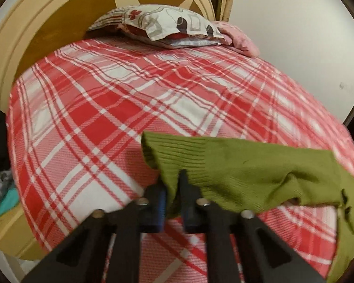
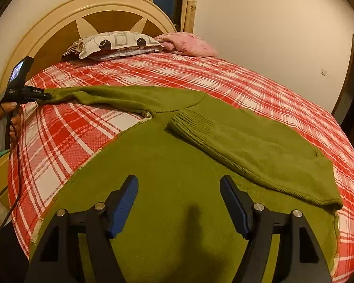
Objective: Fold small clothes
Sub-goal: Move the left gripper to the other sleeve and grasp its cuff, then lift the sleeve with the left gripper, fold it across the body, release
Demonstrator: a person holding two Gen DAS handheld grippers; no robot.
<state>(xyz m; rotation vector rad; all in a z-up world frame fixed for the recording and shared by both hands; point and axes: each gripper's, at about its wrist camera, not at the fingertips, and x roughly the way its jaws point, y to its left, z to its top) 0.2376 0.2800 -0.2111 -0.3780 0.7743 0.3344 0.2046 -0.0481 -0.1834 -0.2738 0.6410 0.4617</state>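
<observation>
left gripper [image 1: 172, 188] pinches the ribbed cuff [image 1: 167, 155] of the green sweater [image 2: 177, 165] between closed jaws; right gripper [image 2: 179, 202] hangs wide open over the sweater's body spread on the plaid bed [image 2: 224, 75].

Lit warmly and evenly by indoor light, yellowish on the far walls, no glare anywhere. Strongly bowed by the fisheye in both views: bed [image 2: 200, 75] swollen into a dome, headboard [image 2: 59, 23] curved, dark vignette at the corners. Left wrist view soft with motion blur, worst on the green sweater [image 1: 247, 172] near the lens and on the plaid at right. Right wrist view sharper; one soft dark shadow on the sweater between the right gripper [image 2: 179, 202] fingers.
</observation>
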